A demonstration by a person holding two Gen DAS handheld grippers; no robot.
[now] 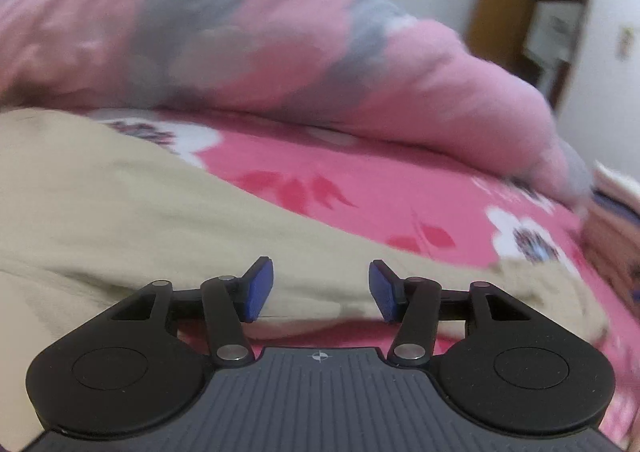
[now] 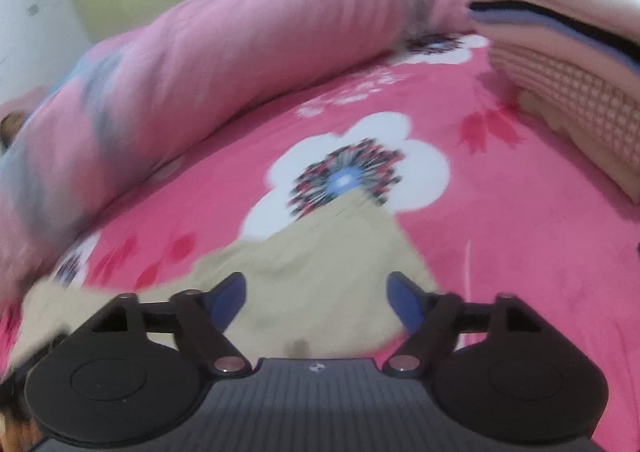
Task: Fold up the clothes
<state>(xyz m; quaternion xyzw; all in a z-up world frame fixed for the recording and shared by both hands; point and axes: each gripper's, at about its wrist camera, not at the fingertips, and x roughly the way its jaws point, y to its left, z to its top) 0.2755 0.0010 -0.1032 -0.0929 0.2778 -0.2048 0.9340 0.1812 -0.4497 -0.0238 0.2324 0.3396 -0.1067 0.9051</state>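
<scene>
Left wrist view: my left gripper [image 1: 321, 290] has its jaws parted, nothing between the blue pads [image 1: 259, 289]. The beige garment [image 1: 120, 219] lies on the bed's pink floral sheet [image 1: 400, 191], spreading from under the jaws out ahead and to their left. A rolled pink-and-grey quilt [image 1: 260, 31] lies across the bed well beyond the jaws. The frame is motion-blurred. Risk: a thick fold of cloth sits right below the pads; if I close here I may pinch several layers, or the sheet with them, and drag the whole bundle instead of one edge.

Right wrist view: my right gripper [image 2: 316, 306] stands with jaws wide apart and empty. The beige garment [image 2: 320, 252] runs between and ahead of the jaws, narrowing to a point on the sheet's white flower [image 2: 420, 171]. A stack of folded clothes [image 2: 560, 51] sits ahead to the right of the jaws, the quilt [image 2: 200, 51] ahead-left. Risk: blur hides the hem, so I could miss the true edge. With both jaws open, the garment is unrestrained and may slump out of alignment.
</scene>
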